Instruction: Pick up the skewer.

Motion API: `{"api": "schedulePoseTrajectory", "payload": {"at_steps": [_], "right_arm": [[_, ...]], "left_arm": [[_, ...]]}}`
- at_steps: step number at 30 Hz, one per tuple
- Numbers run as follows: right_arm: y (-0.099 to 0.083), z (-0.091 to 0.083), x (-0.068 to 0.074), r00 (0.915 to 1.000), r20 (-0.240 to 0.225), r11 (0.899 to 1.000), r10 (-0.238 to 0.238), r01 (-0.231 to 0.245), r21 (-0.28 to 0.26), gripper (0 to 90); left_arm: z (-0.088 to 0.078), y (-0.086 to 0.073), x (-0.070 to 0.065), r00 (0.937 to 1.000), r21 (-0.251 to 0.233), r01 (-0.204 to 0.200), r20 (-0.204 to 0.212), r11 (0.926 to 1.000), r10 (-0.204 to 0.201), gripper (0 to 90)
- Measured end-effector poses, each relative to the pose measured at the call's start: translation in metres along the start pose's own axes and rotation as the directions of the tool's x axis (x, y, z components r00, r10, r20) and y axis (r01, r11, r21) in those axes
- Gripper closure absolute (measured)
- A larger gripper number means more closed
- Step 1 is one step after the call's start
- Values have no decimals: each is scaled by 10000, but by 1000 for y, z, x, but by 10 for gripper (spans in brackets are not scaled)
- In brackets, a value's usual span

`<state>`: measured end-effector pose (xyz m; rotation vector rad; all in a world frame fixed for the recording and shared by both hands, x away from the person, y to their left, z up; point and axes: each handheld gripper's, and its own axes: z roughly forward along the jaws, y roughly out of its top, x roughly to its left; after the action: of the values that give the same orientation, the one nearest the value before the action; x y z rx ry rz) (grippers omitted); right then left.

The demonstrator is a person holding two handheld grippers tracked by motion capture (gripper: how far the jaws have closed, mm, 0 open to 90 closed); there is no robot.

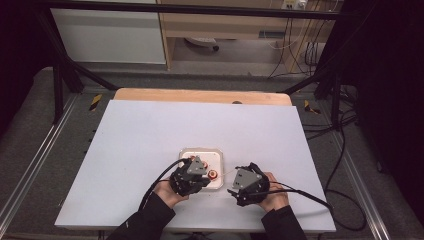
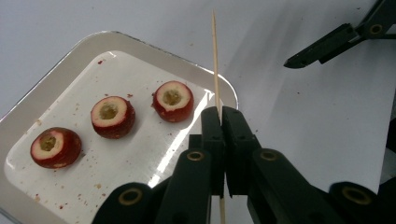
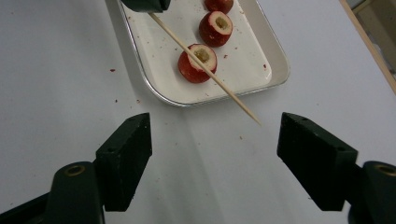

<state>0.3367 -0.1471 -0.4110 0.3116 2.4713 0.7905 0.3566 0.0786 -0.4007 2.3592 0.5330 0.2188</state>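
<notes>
- Left gripper (image 2: pixel 220 122) was clamped on the skewer (image 2: pixel 215 60), tip pointing ahead.
- Right gripper (image 3: pixel 214 154) stood apart, empty.
- Next, probably: spear the fruit (image 2: pixel 173 101) left of the skewer, on the tray (image 2: pixel 51 81).

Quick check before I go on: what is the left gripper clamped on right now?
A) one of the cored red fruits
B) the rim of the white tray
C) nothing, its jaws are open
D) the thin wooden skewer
D: in the left gripper view the left gripper has its jaws shut on the wooden skewer, while the three fruits lie untouched in the tray.
</notes>
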Motion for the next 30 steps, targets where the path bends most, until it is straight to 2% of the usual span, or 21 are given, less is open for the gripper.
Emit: {"api": "schedulePoseTrajectory", "payload": {"at_steps": [6,7,12,17,22,25,27,29,30], "right_arm": [[1,1,3,9963,-2,9959,-861,861,260,345],[1,1,4,9940,-29,9934,-1094,1094,343,356],[0,0,8,9864,-78,9851,-1641,1643,506,429],[0,0,11,9741,43,9731,-2261,2257,453,493],[0,0,14,9539,60,9529,-3000,2994,479,548],[-1,1,16,9313,65,9305,-3642,3636,439,597],[-2,1,17,9225,-18,9214,-3859,3855,493,634],[-2,2,18,9050,-14,9034,-4253,4246,598,659],[-3,2,19,8999,-53,8981,-4360,4355,621,671]], "left_arm": [[6,7,-4,9998,136,-152,161,9998,149,877],[7,8,-5,9997,172,-194,157,9997,192,877],[12,12,-9,9990,358,-377,258,9986,368,878],[17,17,-13,9982,474,-494,373,9977,476,878],[22,22,-19,9965,583,-682,519,9960,652,878],[24,25,-22,9953,639,-840,545,9944,806,878],[25,26,-24,9951,592,-847,563,9946,814,878],[25,27,-25,9940,626,-940,625,9936,901,878],[25,28,-25,9933,670,-1002,650,9927,959,878]]}}
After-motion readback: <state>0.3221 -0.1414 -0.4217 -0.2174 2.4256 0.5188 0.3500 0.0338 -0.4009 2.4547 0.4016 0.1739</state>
